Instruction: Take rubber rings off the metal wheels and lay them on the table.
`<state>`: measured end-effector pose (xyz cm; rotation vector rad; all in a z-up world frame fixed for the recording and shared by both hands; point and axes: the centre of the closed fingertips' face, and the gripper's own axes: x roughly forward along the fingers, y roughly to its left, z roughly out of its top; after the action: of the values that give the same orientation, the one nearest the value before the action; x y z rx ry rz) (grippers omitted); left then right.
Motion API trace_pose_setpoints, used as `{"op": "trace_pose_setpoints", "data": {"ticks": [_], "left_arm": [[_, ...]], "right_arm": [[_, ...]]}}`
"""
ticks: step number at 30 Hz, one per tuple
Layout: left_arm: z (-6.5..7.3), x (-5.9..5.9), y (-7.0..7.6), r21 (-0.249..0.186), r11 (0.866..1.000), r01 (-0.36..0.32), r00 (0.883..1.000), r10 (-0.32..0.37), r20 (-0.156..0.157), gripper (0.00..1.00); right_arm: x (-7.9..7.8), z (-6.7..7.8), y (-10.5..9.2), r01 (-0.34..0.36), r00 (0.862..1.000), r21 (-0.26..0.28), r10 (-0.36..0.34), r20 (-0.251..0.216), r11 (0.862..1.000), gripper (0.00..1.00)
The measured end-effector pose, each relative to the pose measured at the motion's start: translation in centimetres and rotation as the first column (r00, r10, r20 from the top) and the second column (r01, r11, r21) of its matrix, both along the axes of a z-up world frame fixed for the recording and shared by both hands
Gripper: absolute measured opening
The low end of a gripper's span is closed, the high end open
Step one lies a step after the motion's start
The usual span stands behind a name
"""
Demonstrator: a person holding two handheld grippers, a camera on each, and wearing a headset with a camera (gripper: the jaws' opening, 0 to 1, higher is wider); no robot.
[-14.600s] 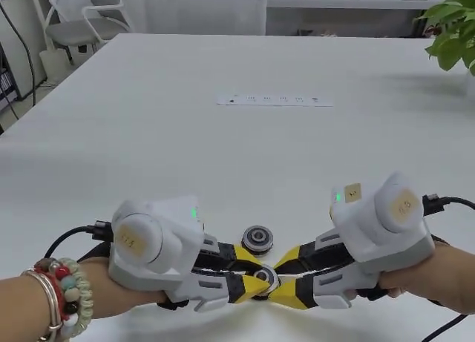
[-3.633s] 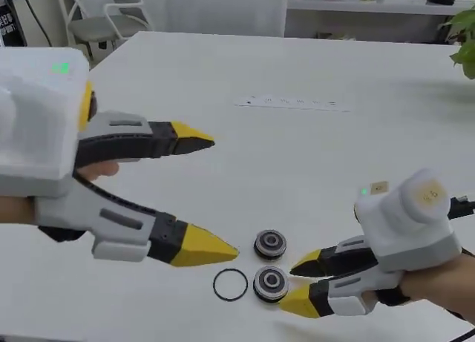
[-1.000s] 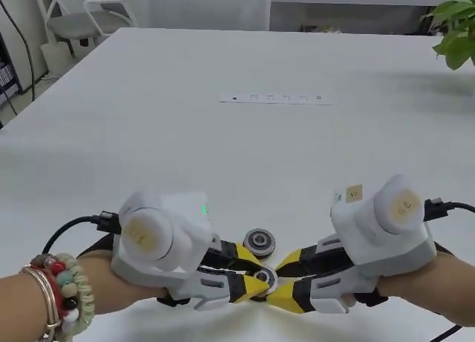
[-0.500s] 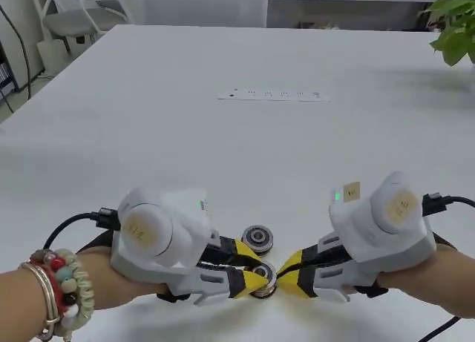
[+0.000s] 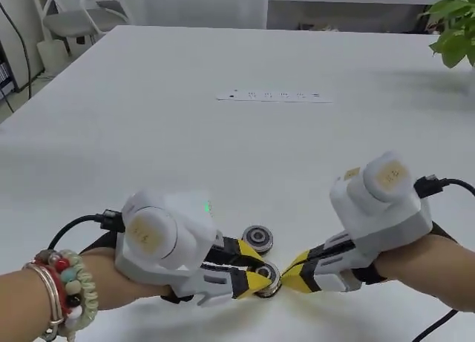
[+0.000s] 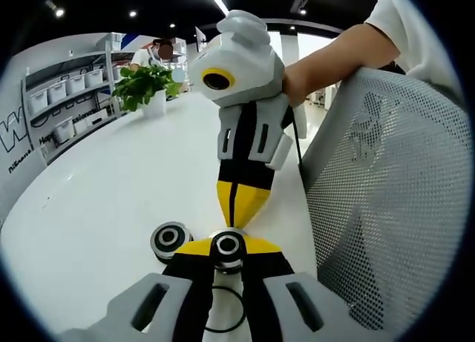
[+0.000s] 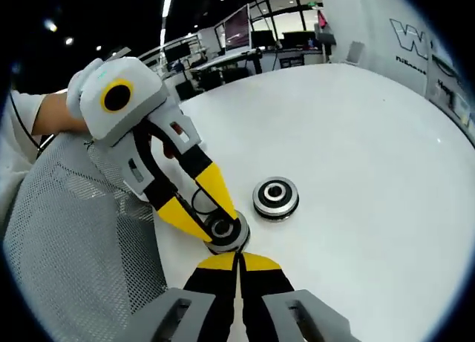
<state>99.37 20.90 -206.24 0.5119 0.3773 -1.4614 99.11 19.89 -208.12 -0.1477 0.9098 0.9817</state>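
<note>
At the near edge of the table (image 5: 223,149): peeling the ring off the near wheel (image 7: 226,232).
Left gripper (image 6: 227,247) clamps that wheel; right gripper (image 7: 239,262) is pinched together at its rim, ring hold unclear. Next: pull rightward and lay it by the loose ring (image 6: 223,311).

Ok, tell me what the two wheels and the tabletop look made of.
Free wheel: silvery, shiny face, likely steel; dark band on it, possibly rubber. Held wheel: similar look. Tabletop: smooth plain white, perhaps laminate; cannot tell.

White housings, black-and-yellow jaws on left tool (image 5: 263,272) and right tool (image 5: 286,275); black cables (image 5: 73,228); beaded bracelets (image 5: 65,291).
</note>
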Motion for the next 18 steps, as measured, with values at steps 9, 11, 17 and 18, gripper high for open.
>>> {"op": "trace_pose_setpoints", "data": {"ticks": [9,11,17,18], "left_arm": [[-0.1,0.2,0.5,0.017,1.0,-0.007,0.999,0.007,-0.032,0.08],[-0.1,0.1,0.5,0.016,1.0,-0.004,1.0,0.004,-0.03,0.08],[-0.1,0.0,0.4,0.014,1.0,0.007,1.0,-0.007,-0.022,0.08],[-0.1,0.0,0.4,0.013,1.0,0.012,1.0,-0.012,-0.017,0.08]], "right_arm": [[0.5,0.6,0.1,0.062,0.998,0.023,-0.061,-0.023,0.998,0.0],[0.5,0.8,0.0,0.091,0.995,0.056,-0.088,-0.055,0.994,0.0],[0.3,1.2,0.2,0.128,0.988,0.106,-0.117,-0.103,0.986,0.0],[0.3,1.1,0.1,0.126,0.988,0.099,-0.116,-0.103,0.987,0.0]]}}
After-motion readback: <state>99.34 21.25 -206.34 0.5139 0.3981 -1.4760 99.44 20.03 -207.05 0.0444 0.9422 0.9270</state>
